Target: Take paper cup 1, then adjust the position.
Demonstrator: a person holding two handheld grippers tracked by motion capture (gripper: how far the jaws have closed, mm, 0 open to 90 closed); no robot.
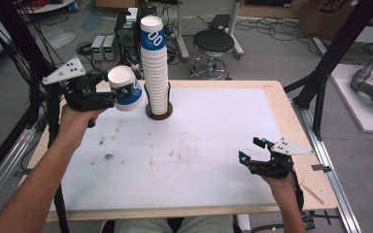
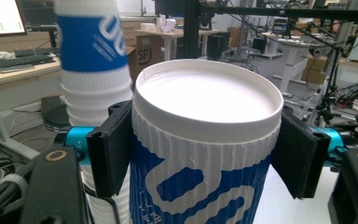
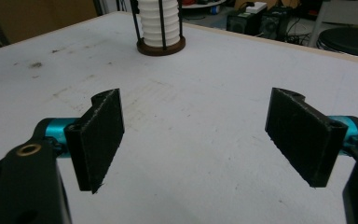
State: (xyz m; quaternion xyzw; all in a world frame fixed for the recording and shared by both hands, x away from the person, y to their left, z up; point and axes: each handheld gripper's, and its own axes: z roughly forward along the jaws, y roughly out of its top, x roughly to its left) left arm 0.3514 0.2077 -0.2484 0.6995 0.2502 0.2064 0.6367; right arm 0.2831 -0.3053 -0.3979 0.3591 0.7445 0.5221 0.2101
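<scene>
Cluttered lab floor, with a black stool (image 1: pixel 213 42), cables and power boxes, lies beyond a wooden bench (image 1: pixel 284 111) covered by a stained white mat (image 1: pixel 189 145). At the bench's far edge a tall stack of paper cups (image 1: pixel 154 63) stands in a dark round holder (image 1: pixel 158 112) whose upright rods keep the column from toppling; the top cup shows the blue band with white lettering.

The left tongs (image 1: pixel 121 92) are closed on a single blue-and-white ribbed paper cup (image 1: pixel 125 90), lifted clear of the mat just left of the stack. In the left gripper view the two black pads press on opposite sides of the cup (image 2: pixel 205 154) just below its rolled rim, so the grip falls where the wall is stiffest and the cup is least likely to crush. In the high view the cup lies tilted, its open mouth turned up and toward the camera. It is close beside the stack but apart from it, which suggests one cup being handled separately from the rest.

The right tongs (image 1: pixel 252 150) hover low over the near right part of the mat, well apart from cup and stack. In the right gripper view their jaws stand wide with nothing between them, bare mat (image 3: pixel 196 140) beneath, probably waiting to receive or steady the cup.
</scene>
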